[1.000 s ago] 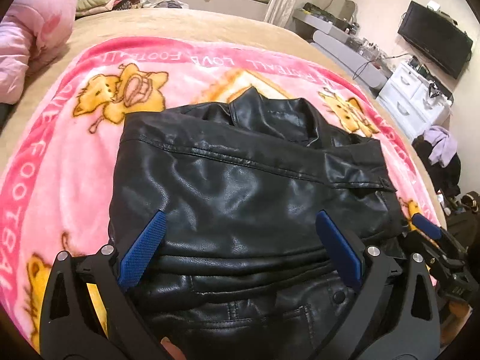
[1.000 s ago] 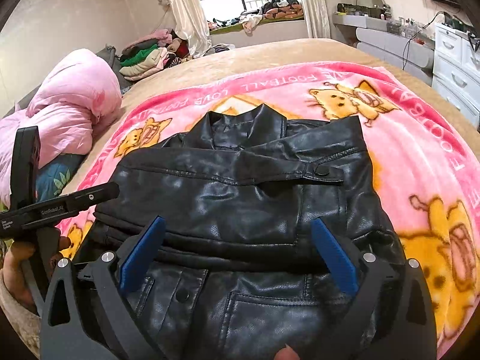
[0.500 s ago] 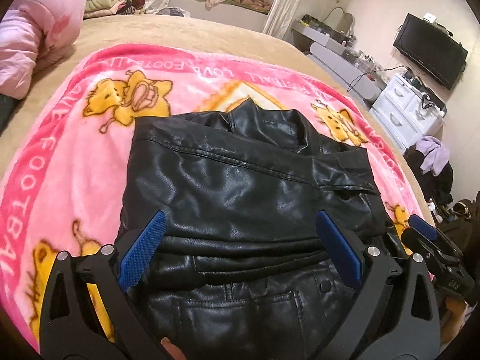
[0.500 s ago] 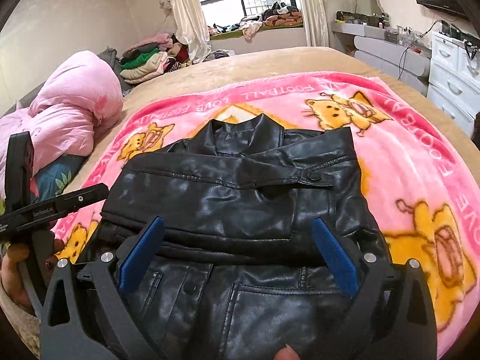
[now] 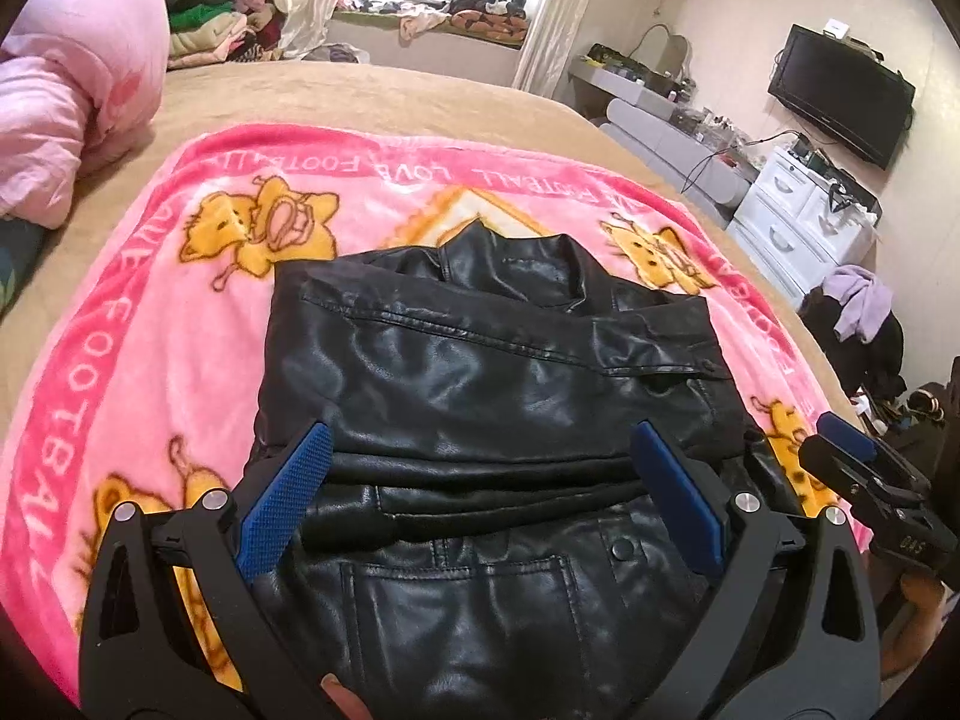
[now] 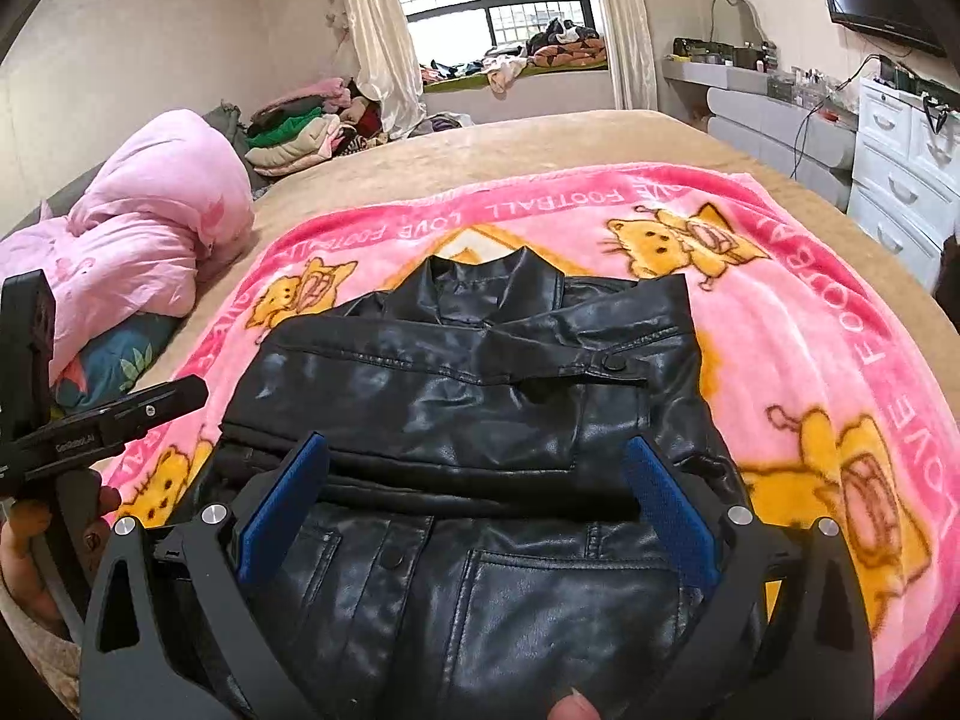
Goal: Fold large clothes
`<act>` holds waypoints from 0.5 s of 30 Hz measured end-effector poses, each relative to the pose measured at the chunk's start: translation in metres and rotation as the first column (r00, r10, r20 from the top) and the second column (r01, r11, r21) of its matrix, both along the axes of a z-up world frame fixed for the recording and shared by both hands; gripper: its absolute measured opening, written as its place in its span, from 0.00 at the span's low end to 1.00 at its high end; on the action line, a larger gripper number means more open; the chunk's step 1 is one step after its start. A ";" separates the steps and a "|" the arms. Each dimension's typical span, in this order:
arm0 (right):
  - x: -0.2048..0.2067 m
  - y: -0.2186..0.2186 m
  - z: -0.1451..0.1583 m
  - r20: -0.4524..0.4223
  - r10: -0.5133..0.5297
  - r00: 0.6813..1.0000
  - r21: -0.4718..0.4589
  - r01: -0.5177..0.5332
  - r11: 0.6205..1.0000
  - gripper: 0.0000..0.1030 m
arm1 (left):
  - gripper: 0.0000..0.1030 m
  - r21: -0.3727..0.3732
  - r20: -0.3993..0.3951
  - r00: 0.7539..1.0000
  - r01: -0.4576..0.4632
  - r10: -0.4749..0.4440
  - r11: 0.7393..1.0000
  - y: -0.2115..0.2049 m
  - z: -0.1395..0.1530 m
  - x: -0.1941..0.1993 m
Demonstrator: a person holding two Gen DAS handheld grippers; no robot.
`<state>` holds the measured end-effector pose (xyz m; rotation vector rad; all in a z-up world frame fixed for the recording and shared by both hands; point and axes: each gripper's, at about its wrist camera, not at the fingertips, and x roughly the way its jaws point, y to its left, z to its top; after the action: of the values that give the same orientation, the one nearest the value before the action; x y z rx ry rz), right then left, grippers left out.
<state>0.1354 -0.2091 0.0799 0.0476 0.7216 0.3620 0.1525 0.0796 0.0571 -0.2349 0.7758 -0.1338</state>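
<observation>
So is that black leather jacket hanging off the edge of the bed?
No, the black leather jacket lies flat on the pink cartoon-cat blanket, which shows along both its sides and beyond its collar.

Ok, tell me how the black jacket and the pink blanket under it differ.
The black jacket is glossy and plain, like leather; the pink blanket is fuzzy, printed with yellow cartoon cats and lettering. The jacket is folded into a compact bundle, sleeves crossed over its front; the blanket lies spread flat. The jacket covers only the blanket's middle, so the blanket shows on all visible sides. Both rest on the tan bed.
</observation>
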 end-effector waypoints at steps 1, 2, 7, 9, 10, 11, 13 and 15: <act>-0.002 -0.001 0.001 0.003 0.003 1.000 0.000 -0.003 1.000 0.96 | 0.91 0.006 0.004 1.000 0.001 -0.001 1.000 -0.001 0.002 -0.002; -0.004 -0.002 0.003 0.006 0.003 1.000 -0.001 -0.003 1.000 0.96 | 0.91 0.009 0.006 1.000 0.001 -0.001 1.000 -0.003 0.003 -0.004; -0.014 -0.003 0.009 0.014 0.016 1.000 -0.003 -0.016 1.000 0.96 | 0.91 0.020 0.014 1.000 0.007 -0.008 1.000 -0.010 0.008 -0.018; -0.016 -0.004 0.011 0.016 0.020 1.000 -0.002 -0.020 1.000 0.96 | 0.91 0.022 0.013 1.000 0.009 -0.009 1.000 -0.012 0.008 -0.023; -0.019 -0.004 0.012 0.018 0.022 1.000 -0.003 -0.022 1.000 0.96 | 0.91 0.022 0.012 1.000 0.010 -0.010 1.000 -0.013 0.008 -0.026; -0.021 -0.004 0.013 0.020 0.024 0.999 -0.003 -0.024 1.000 0.96 | 0.91 0.023 0.011 1.000 0.010 -0.010 1.000 -0.014 0.007 -0.029; -0.026 -0.005 0.015 0.023 0.030 0.999 -0.004 -0.029 1.000 0.96 | 0.91 0.026 0.010 1.000 0.009 -0.009 1.000 -0.015 0.008 -0.035; -0.031 -0.006 0.016 0.026 0.030 0.999 -0.009 -0.030 1.000 0.96 | 0.91 0.037 0.010 1.000 0.010 -0.010 0.999 -0.018 0.009 -0.040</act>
<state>0.1048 -0.2155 0.0962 0.0243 0.6984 0.3879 0.1125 0.0615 0.0661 -0.1955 0.7690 -0.1303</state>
